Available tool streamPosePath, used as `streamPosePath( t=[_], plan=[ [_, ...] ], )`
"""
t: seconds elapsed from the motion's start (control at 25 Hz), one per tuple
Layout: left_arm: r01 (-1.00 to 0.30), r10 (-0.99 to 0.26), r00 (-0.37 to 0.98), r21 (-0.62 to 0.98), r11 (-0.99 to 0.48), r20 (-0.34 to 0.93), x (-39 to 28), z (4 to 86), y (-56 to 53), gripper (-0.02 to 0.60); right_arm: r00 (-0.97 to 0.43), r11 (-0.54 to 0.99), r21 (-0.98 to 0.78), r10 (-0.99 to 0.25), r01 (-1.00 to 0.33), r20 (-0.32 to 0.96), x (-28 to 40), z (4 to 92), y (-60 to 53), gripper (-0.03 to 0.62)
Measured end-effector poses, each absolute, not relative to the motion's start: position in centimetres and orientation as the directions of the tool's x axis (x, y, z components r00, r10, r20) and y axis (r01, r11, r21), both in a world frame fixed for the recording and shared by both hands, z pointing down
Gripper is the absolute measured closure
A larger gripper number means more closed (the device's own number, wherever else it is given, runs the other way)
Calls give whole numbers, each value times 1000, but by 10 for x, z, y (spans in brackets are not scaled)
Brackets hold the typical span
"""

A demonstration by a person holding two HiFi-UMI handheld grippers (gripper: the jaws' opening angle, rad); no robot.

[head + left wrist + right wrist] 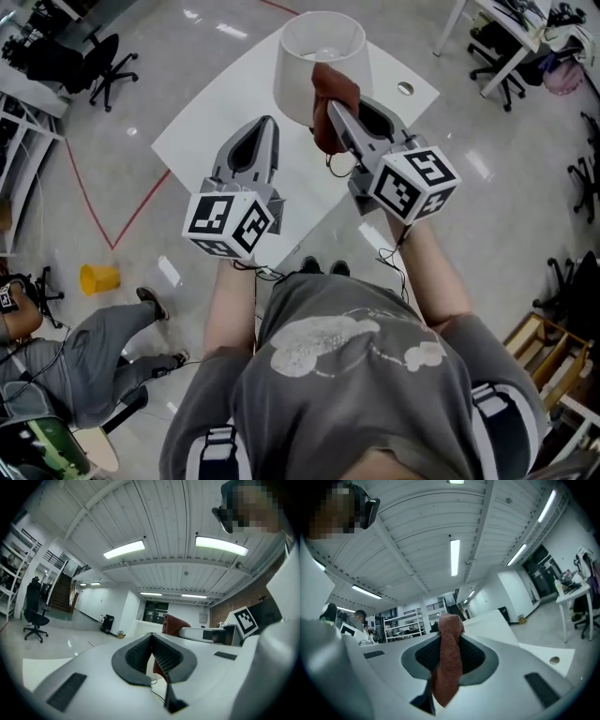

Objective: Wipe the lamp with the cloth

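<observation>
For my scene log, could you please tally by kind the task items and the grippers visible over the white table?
lamp: 1
cloth: 1
grippers: 2 (left gripper, shut and empty; right gripper, shut on the cloth)
Total: 4

Lamp (319,61) on the surface (211,127), grippers before it.
Cloth (336,84) in the right gripper's (342,108) jaws lies against the lamp's near side; left gripper (268,122) lies left, apart.
</observation>
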State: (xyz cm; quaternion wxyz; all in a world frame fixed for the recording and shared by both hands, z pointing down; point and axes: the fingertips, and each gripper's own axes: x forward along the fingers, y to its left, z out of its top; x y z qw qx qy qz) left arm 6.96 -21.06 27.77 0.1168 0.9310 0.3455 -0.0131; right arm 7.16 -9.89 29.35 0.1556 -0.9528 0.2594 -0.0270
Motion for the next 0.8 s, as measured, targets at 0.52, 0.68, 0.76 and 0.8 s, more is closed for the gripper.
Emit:
streamPosePath(
  t=[0.52, 0.68, 0.76, 0.8],
  plan=[
    [680, 694, 718, 253, -688, -45, 91, 312, -186, 574, 901, -862, -324, -430, -391, 57, 89, 332, -63, 508],
    [649, 671, 742, 256, -716, -5, 87, 330, -169, 574, 885, -849, -339, -456, -404, 88, 87, 355, -40, 508],
    [623, 646, 763, 255, -740, 11, 89, 336, -162, 574, 870, -835, -352, -483, -423, 102, 89, 365, -31, 508],
    [605, 629, 777, 255, -754, 18, 89, 339, -160, 574, 859, -826, -358, -499, -434, 111, 90, 370, -27, 508]
  ],
)
